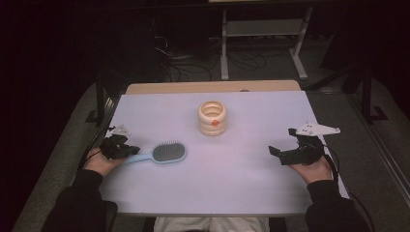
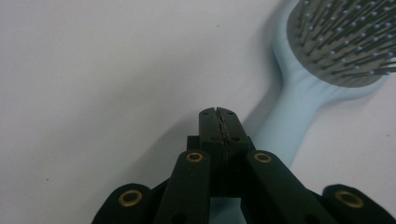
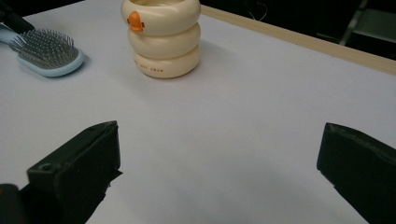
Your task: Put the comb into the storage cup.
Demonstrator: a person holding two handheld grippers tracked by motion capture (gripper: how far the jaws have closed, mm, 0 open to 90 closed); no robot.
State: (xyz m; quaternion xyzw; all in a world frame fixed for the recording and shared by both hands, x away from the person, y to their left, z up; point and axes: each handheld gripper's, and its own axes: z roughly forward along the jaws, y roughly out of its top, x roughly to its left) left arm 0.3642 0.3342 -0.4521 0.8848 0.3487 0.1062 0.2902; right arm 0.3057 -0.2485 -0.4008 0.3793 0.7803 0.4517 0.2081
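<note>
- Black jaws of my left tool (image 2: 218, 114) sit closest to the lens, pressed together with nothing between them; the pale blue handle of the hairbrush (image 2: 299, 116) lies just beside them, to their right in the left gripper view.
- From the high view, the hairbrush (image 1: 162, 153) rests flat on the desk (image 1: 232, 183), bristles up, handle pointing at my left tool (image 1: 126, 149).
- My right tool (image 3: 219, 154) hovers with its jaws spread wide and empty — well apart from the brush, over bare desk.
- Beyond it stands a cream ringed cup (image 3: 161, 37) with an orange mark, upright, near the far middle of the desk.
- Risk as I judge it: with the left jaws pressed together beside the handle, any push forward would nudge the brush aside rather than take it.
- If I open late or off-centre, one jaw could ride over the handle — the brush might spin or slide toward the cup.
</note>
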